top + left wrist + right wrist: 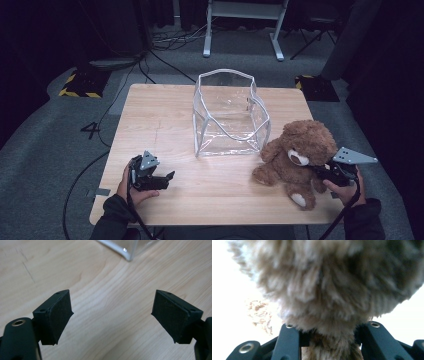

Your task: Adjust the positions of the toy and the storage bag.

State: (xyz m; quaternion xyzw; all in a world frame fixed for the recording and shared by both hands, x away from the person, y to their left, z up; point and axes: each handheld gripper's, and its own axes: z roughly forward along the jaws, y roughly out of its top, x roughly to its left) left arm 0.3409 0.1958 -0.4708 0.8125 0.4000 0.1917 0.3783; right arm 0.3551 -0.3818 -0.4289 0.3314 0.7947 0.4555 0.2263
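Note:
A brown teddy bear sits at the right front of the wooden table, facing the person. My right gripper grips the bear from its right side; in the right gripper view, brown fur is squeezed between the two black jaws. A clear plastic bag with white edging stands open at the table's middle, left of the bear. My left gripper rests low at the front left, jaws wide apart over bare wood, holding nothing. A corner of the clear bag shows beyond it.
The table's edges lie close to both hands at the front. Cables and a white desk frame lie on the grey floor behind. A yellow-black marked base stands at the table's back left.

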